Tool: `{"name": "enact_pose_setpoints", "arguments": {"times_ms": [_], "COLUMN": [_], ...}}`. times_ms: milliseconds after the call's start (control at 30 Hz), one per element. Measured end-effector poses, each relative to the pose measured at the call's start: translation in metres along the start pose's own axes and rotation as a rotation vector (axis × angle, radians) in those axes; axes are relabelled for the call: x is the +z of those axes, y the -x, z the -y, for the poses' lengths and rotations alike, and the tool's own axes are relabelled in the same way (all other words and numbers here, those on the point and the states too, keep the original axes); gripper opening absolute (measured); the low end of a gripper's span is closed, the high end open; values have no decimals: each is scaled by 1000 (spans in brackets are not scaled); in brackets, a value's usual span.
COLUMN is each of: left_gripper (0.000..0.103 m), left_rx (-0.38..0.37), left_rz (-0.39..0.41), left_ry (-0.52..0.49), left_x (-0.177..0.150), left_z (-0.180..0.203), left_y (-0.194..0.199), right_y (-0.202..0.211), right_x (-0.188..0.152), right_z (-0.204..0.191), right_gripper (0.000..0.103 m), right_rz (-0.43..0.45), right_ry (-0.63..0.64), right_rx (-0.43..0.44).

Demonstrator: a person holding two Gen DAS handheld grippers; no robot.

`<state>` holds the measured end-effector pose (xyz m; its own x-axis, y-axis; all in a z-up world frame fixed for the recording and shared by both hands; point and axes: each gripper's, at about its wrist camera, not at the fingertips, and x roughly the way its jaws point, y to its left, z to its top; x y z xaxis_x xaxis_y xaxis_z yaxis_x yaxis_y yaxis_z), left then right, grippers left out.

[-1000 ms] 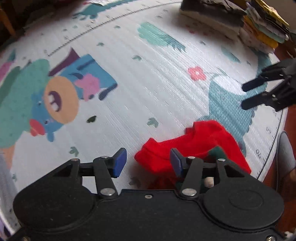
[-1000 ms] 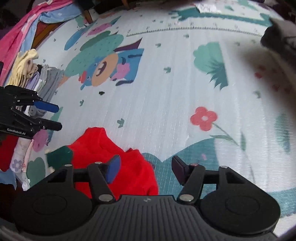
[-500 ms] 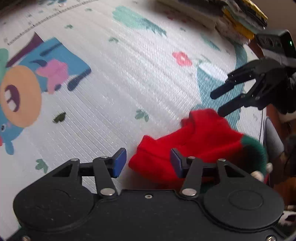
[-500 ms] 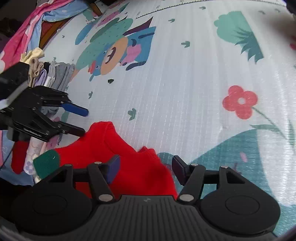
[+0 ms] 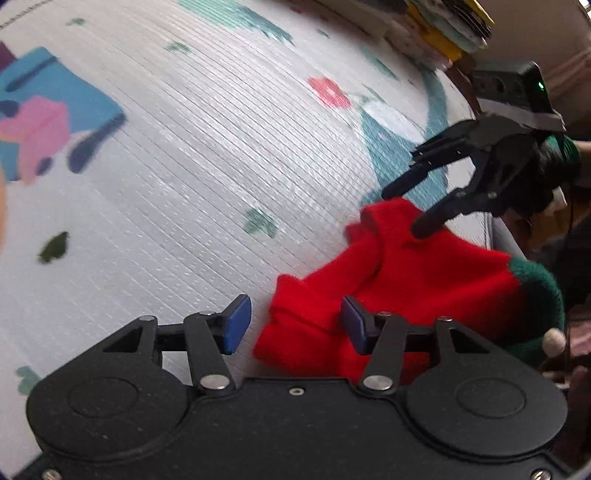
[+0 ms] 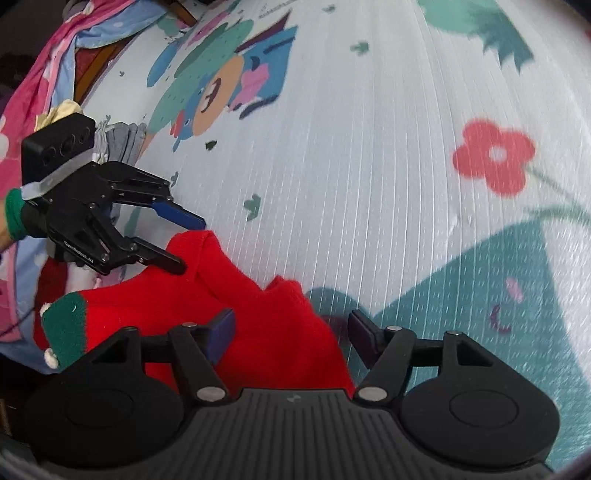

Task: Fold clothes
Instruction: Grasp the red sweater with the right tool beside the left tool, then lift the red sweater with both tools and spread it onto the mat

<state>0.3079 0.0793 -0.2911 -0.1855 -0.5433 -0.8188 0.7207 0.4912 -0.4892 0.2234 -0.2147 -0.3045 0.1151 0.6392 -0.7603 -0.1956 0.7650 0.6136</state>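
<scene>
A crumpled red garment [image 5: 406, 280] with a green cuff [image 5: 535, 288] lies on the printed play mat [image 5: 221, 166]. My left gripper [image 5: 291, 325] is open, its jaws astride the garment's near edge. My right gripper [image 5: 406, 210] is open at the garment's far corner, one fingertip over the red cloth. In the right wrist view the garment [image 6: 266, 321] lies between the open jaws of my right gripper [image 6: 291, 332], and my left gripper [image 6: 188, 243] is open at its far left corner, beside the green cuff [image 6: 66, 325].
A stack of folded clothes [image 5: 443, 33] sits at the mat's far right edge. A heap of loose pink, grey and yellow clothes [image 6: 44, 92] lies off the mat's left side in the right wrist view. The mat's edge runs close behind the garment.
Both grippers have moved down and in toward the red garment, from hovering apart to standing at its opposite corners. Both stayed open.
</scene>
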Motion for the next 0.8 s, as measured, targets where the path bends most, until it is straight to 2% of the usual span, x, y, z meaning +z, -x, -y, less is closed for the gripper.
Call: {"name": "enact_pose_setpoints", "arguments": {"times_ms": [100,133,200,233,267,333,367,400,500,567,633,733,800], "left_gripper": [52,46,40,35,34,21,19,14,12,10,9,9,9], "left_rx": [-49,-59,-34,-19,-4,30,47,56,101,164,247,389,503], "left_rz": [-4,-11,6,17,28,51,64,80,146,196,251,388,502], "left_ry": [22,14,-19,-36,-53,-87,-99,-106,-100,-95,-100,-108,-150], "left_x": [-2,-4,-8,-10,-12,-17,-20,-22,-24,-19,-9,17,37], "left_z": [-7,-7,0,4,8,17,21,24,28,30,34,40,55], "left_y": [3,4,6,7,8,10,14,18,41,56,74,121,163], "right_y": [0,-1,-3,-4,-4,-2,1,4,16,25,41,69,95], "right_x": [-2,-3,-5,-7,-9,-11,-12,-12,-4,7,28,65,93], "right_z": [0,0,-4,-6,-7,-9,-10,-11,-23,-37,-56,-86,-113], "right_gripper": [68,65,51,47,41,25,18,17,14,13,13,13,13], "right_rz": [-4,-10,-29,-39,-45,-40,-30,-19,18,50,120,235,326], "right_ry": [7,15,46,64,78,101,114,131,180,232,292,380,450], "right_rx": [21,29,35,35,31,13,4,-8,-28,-54,-108,-185,-232]}}
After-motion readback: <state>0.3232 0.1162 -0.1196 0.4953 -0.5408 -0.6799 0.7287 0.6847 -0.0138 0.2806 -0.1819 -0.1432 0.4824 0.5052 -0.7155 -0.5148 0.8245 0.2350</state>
